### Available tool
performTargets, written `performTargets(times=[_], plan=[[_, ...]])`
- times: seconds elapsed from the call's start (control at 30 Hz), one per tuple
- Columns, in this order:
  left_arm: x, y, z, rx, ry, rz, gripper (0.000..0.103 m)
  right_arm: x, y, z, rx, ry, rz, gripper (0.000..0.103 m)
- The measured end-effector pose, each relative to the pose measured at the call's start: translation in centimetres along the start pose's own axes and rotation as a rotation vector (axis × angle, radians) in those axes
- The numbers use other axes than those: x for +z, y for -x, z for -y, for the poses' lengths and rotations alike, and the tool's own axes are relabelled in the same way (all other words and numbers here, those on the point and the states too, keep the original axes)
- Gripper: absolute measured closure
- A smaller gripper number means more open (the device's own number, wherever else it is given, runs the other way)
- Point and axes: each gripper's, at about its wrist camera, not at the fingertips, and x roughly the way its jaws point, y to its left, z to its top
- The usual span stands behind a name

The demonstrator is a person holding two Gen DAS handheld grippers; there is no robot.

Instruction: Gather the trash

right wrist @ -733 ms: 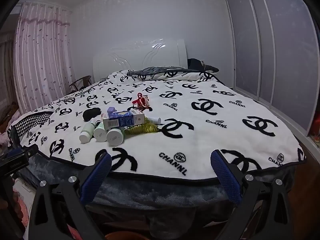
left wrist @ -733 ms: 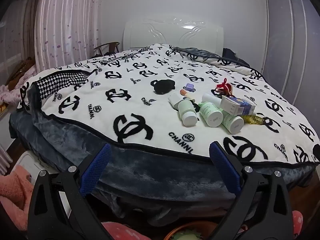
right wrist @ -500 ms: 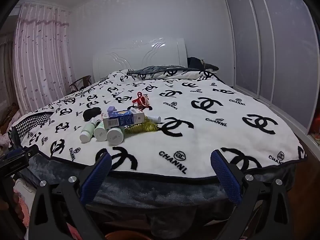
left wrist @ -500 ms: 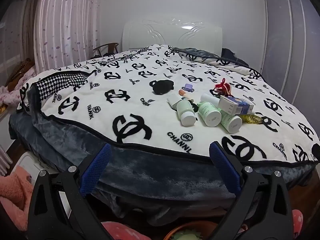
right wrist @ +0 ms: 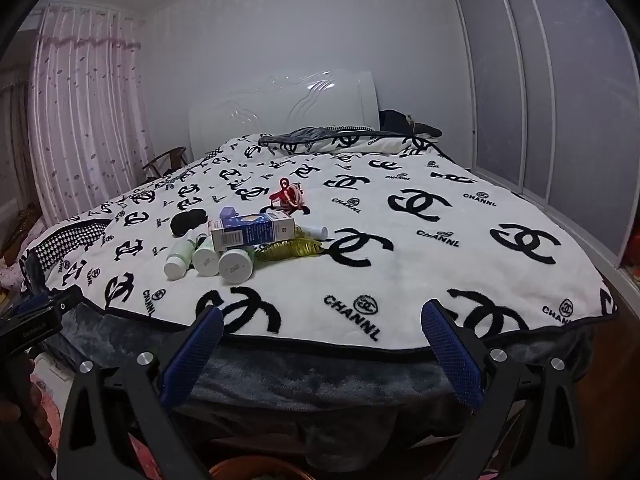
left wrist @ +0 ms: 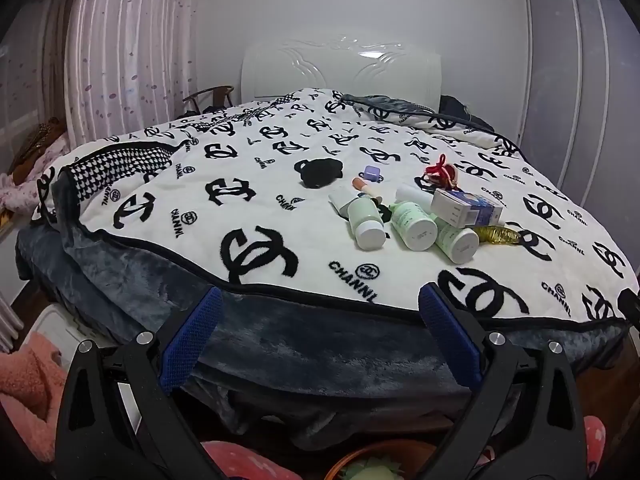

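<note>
On the bed [left wrist: 280,184], a small heap of trash [left wrist: 416,216] is gathered on the white blanket [right wrist: 400,264] printed with black logos, well beyond both grippers. Three pale green bottles [left wrist: 412,226] with white caps are laid on their sides, caps turned toward the bed's foot. A white and blue box [left wrist: 466,208] is rested tilted across the rightmost bottles. A crinkled yellow wrapper [left wrist: 498,235] is seen just beside the box, touching the nearest bottle. Behind the bottles a white tube [left wrist: 414,194], an orange-tipped stick [left wrist: 364,186], a small purple piece [left wrist: 372,172], a black clump [left wrist: 318,172] and a red tangle [left wrist: 442,172] are scattered close together. The same heap is seen from the right wrist view, with the box [right wrist: 252,230] atop the bottles [right wrist: 208,258] and the wrapper [right wrist: 290,249] to their right.

The left gripper [left wrist: 320,336] is held wide apart over the blanket's dark edge, with nothing between its blue pads [left wrist: 188,344]. The right gripper [right wrist: 322,340] is likewise spread fully, empty, its pads [right wrist: 450,356] framing the bed's foot. Part of the left gripper [right wrist: 36,316] is visible at the left margin of the right wrist view.
</note>
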Motion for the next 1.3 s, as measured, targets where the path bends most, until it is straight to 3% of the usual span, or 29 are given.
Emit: performTargets(times=[1.3], plan=[[-0.8, 0.3, 0.3, -0.01, -0.01, -0.019, 0.007, -0.2, 0.4, -0.1, 0.032, -0.024, -0.025, 0.005]])
